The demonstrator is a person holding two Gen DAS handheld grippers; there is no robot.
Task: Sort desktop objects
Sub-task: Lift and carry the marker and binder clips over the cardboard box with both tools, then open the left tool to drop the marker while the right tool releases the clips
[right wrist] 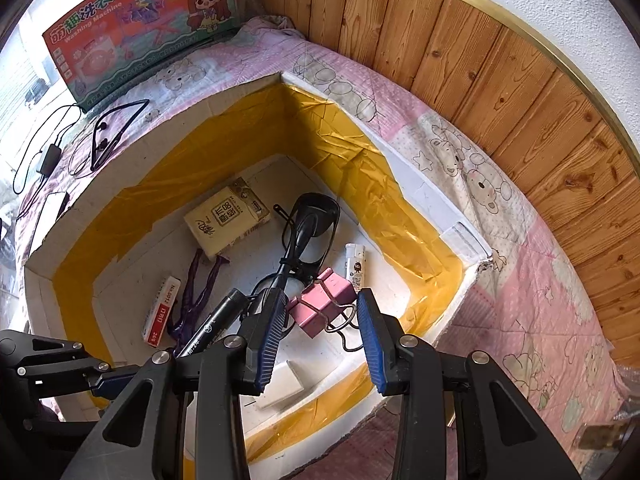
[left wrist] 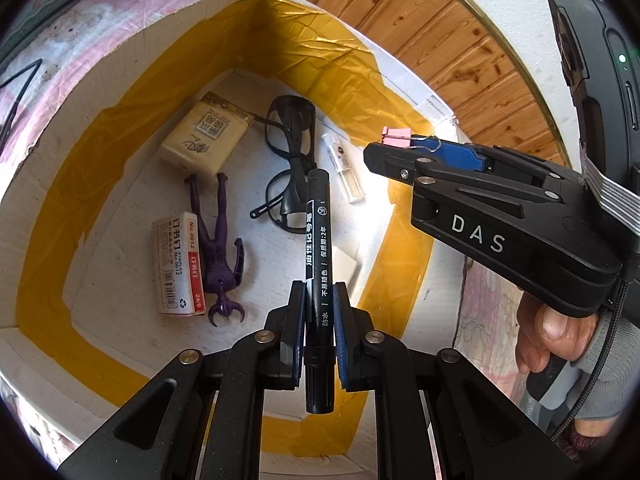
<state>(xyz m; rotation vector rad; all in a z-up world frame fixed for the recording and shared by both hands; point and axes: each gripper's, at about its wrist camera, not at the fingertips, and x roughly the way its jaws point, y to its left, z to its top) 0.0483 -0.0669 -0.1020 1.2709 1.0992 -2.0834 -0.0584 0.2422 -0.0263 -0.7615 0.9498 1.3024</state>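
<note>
While both grippers point steeply down over the white foam box (left wrist: 36, 184), each carries something. The left gripper (left wrist: 319, 320) has its jaws pressed together on a black marker (left wrist: 318, 256), gripped low on the barrel so the pen stands up between the pads, its far end over the box floor. The right gripper (right wrist: 323, 336) has its jaws partly apart, with a pink binder clip (right wrist: 320, 300) between its blue pads; the clip's wire handles (right wrist: 344, 320) loop toward the right pad, and it seems to be held by those handles, though the exact contact is hard to read.

On the box floor lie a yellow tissue pack (left wrist: 206, 136) at the far side, black glasses (left wrist: 290, 160) to its right, a small clear tube (left wrist: 344, 168) further right, a purple figure (left wrist: 218, 248) near the middle, a staples box (left wrist: 178, 260) to its left, and a white pad (right wrist: 280, 384) by the near wall. Yellow tape (left wrist: 320, 48) lines the inner walls.

Only the left wrist view shows the right gripper from the side, the pink clip peeking past its tips, and the person's gloved hand (left wrist: 560, 344) around its handle at the right edge. Only the right wrist view shows the surroundings: the pink patterned cloth (right wrist: 500, 240) under the box, a toy washing-machine carton (right wrist: 140, 24) at the far left, black cables (right wrist: 80, 140) beside it, and the left gripper entering from the near left with the marker.
</note>
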